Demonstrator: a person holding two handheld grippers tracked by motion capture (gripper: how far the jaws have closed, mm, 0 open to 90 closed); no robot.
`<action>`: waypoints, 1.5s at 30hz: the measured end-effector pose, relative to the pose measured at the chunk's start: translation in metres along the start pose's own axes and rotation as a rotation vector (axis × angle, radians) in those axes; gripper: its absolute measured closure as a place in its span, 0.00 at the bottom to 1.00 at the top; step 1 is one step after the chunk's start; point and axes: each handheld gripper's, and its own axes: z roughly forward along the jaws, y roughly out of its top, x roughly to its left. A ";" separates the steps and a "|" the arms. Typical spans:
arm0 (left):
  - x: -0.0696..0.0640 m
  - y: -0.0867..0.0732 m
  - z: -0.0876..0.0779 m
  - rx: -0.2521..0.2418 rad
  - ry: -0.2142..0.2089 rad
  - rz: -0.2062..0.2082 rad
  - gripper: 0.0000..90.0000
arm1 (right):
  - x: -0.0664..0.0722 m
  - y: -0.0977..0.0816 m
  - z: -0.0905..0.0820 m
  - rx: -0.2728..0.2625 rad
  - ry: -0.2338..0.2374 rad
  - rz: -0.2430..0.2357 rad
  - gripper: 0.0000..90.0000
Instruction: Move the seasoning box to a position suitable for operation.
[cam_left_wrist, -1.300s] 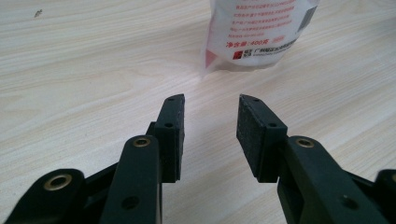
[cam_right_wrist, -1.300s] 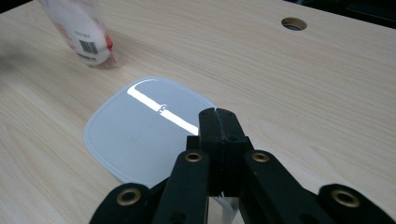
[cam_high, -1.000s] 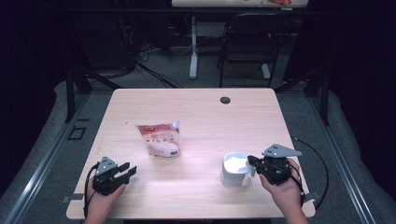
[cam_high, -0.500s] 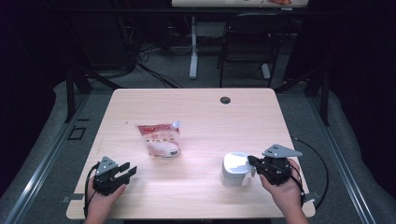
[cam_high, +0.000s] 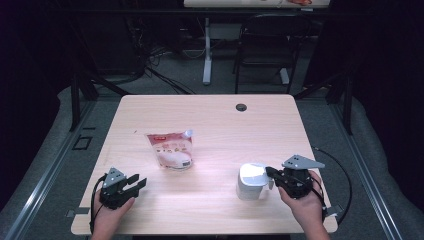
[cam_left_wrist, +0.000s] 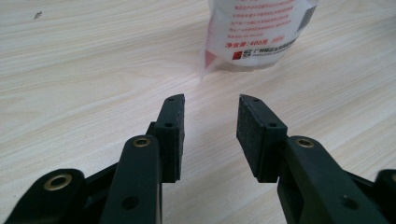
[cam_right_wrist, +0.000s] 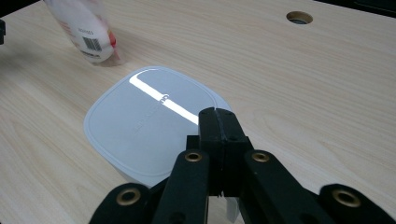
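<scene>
A white and red spouted pouch (cam_high: 171, 150) lies flat at the table's middle left; it also shows in the left gripper view (cam_left_wrist: 257, 32) and the right gripper view (cam_right_wrist: 86, 32). My left gripper (cam_high: 137, 181) rests near the front left corner, open, its jaws (cam_left_wrist: 210, 100) aimed at the pouch with bare wood between them. A white lidded container (cam_high: 251, 181) stands at the front right. My right gripper (cam_high: 270, 174) is shut, its tips (cam_right_wrist: 217, 114) over the right rim of the container's lid (cam_right_wrist: 144, 121). Whether anything is pinched below them is hidden.
A round cable hole (cam_high: 241, 107) sits near the table's far edge, also in the right gripper view (cam_right_wrist: 299, 17). A black chair (cam_high: 260, 45) and a desk leg (cam_high: 206, 55) stand on the floor beyond the table (cam_high: 300, 130). Cables trail from both grippers.
</scene>
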 end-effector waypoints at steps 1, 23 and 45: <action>0.000 0.000 0.000 0.000 0.000 -0.003 0.69 | 0.000 0.000 0.000 -0.001 0.001 0.001 1.00; 0.000 0.000 0.000 0.000 -0.001 0.003 0.69 | -0.016 -0.010 0.000 -0.053 0.090 0.150 1.00; 0.000 0.000 0.000 0.004 -0.004 0.003 0.69 | -0.025 -0.016 0.000 -0.073 0.145 0.252 1.00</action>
